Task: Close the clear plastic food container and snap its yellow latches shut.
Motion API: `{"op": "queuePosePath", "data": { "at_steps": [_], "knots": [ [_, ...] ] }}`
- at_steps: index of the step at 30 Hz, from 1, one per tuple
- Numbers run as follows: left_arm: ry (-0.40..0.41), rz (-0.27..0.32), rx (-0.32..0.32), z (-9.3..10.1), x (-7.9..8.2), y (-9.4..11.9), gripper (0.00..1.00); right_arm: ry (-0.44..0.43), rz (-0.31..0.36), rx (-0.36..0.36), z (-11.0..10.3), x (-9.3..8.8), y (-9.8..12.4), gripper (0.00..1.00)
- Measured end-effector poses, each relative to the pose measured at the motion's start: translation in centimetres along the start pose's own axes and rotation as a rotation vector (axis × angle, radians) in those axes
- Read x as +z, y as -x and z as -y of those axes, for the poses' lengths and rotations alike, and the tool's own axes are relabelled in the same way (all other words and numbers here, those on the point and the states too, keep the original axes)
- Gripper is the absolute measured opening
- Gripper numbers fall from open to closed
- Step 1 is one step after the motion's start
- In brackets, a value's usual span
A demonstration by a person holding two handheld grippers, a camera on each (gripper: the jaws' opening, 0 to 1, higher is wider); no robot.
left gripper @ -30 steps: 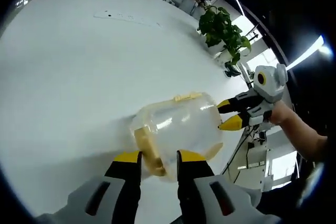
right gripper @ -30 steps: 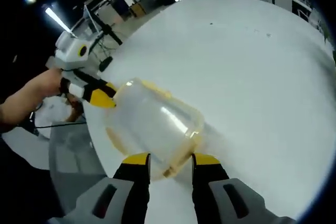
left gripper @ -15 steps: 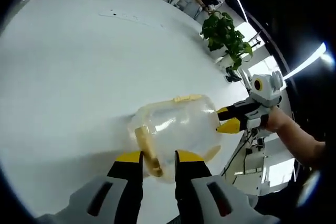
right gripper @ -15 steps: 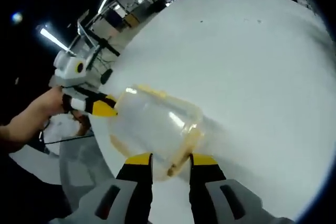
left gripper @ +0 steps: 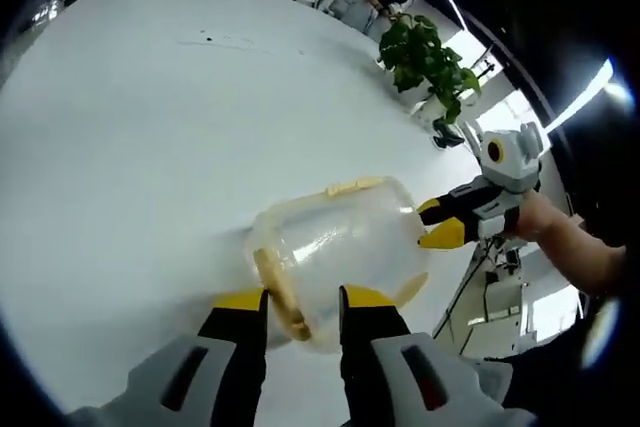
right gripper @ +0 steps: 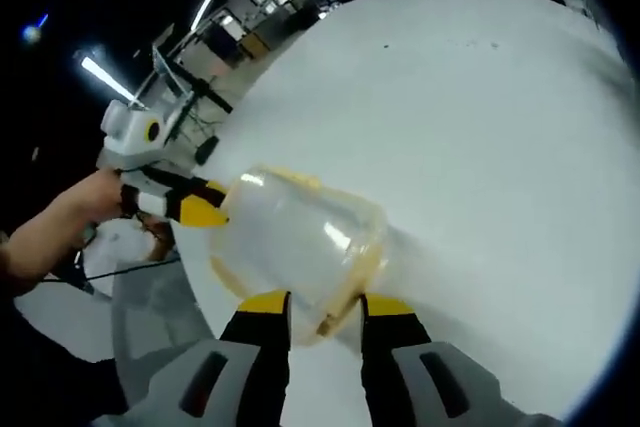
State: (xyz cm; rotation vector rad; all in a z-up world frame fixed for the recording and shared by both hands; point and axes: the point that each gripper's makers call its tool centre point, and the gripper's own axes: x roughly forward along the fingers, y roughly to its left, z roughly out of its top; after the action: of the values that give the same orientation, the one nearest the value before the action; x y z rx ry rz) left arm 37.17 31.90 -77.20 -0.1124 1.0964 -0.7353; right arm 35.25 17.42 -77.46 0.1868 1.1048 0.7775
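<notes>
Fingers of the left gripper (left gripper: 303, 304) clamp a yellow latch (left gripper: 282, 295) on the clear container (left gripper: 340, 252), which looks empty, above the white counter (left gripper: 130, 147). Beyond it, the right gripper (right gripper: 315, 306) pinches the opposite latch (right gripper: 345, 299) between its fingers.

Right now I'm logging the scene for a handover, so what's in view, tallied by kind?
Clear plastic container: 1
Yellow latches on it that can be made out (one between the left gripper's jaws, one on the far rim, one toward the right gripper): 3
Grippers (left gripper, right gripper): 2
White table: 1
Potted plant: 1
Total: 8
</notes>
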Motion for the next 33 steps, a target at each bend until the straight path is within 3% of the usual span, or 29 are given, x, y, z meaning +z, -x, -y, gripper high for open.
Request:
{"op": "queuePosePath", "data": {
  "at_steps": [3, 6, 11, 14, 16, 20, 25, 33],
  "knots": [
    [-0.097, 0.030, 0.053, 0.0, 0.4, 0.2, 0.27, 0.037, -0.022, -0.016, 0.1, 0.3, -0.1, 0.26],
    [-0.144, 0.042, 0.101, 0.2, 0.4, 0.4, 0.27, 0.084, -0.035, -0.029, 0.0, 0.4, 0.0, 0.27],
    [-0.212, 0.053, 0.137, 0.5, 0.5, 0.5, 0.27, 0.144, -0.036, -0.061, 0.0, 0.4, 0.1, 0.28],
    [-0.272, 0.063, 0.174, 0.5, 0.7, 0.6, 0.27, 0.260, -0.035, -0.087, 0.1, 0.7, 0.2, 0.29],
    [-0.323, 0.063, 0.192, 0.6, 0.9, 0.6, 0.28, 0.265, -0.043, -0.093, -0.1, 0.7, 0.2, 0.30],
    [-0.331, 0.066, 0.190, 0.6, 0.9, 0.6, 0.29, 0.310, -0.054, -0.095, 0.1, 0.9, 0.2, 0.32],
    [-0.328, 0.014, 0.153, 0.8, 0.4, 0.6, 0.29, 0.406, -0.075, -0.110, 0.4, 1.4, 0.3, 0.37],
    [-0.497, -0.020, 0.126, 1.2, 0.6, 0.5, 0.39, 0.608, -0.093, -0.110, 0.5, 2.4, 0.2, 0.41]
  ]
}}
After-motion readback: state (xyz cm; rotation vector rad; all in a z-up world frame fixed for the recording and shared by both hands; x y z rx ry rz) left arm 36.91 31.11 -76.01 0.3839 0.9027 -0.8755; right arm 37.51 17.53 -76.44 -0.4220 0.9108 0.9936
